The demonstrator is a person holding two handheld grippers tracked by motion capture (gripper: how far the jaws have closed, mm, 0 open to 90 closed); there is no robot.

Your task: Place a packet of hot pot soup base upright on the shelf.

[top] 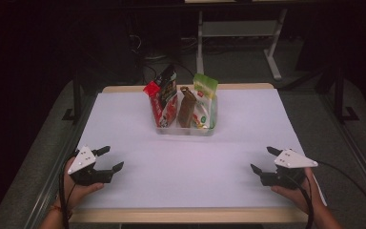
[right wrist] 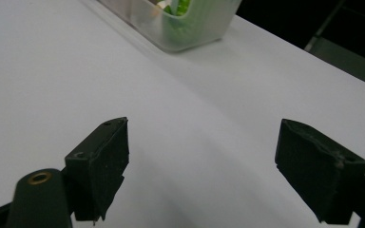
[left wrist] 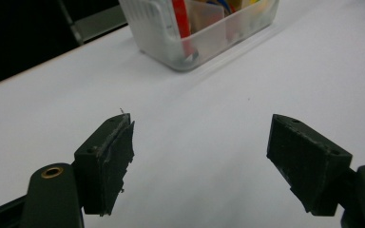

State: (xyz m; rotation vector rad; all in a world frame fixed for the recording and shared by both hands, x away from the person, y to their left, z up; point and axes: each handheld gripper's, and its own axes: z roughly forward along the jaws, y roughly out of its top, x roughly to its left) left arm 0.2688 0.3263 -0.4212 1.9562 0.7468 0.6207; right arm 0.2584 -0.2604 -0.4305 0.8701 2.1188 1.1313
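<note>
- High view: a clear plastic bin (top: 186, 128) stands on the white bench (top: 186, 176), toward its far side and near the middle of its width. Snack packets stand upright in the bin: a red packet (top: 156, 102) at its left end, a dark packet (top: 167, 81) just behind that one, a brown packet (top: 187, 106) in the middle, and a green-topped packet (top: 206, 90) at the right end.
- High view: the left gripper (top: 112, 160) is held at the near left corner of the bench, its fingers spread apart with nothing between them, pointing toward the middle of the bench. The right gripper (top: 262, 160) is held at the near right corner, its fingers likewise apart and empty. Both are well apart from the bin.
- Left gripper view: the two black fingers (left wrist: 109, 159) stand wide open over bare white bench. The bin (left wrist: 209, 35) lies ahead at the top of the view, well clear of them, with the red packet (left wrist: 181, 21) showing through its wall.
- Right gripper view: the black fingers (right wrist: 102, 164) are wide open above the bench, gripping nothing. One corner of the bin (right wrist: 190, 28) lies far ahead, with green packaging (right wrist: 180, 9) behind its cloudy wall.
</note>
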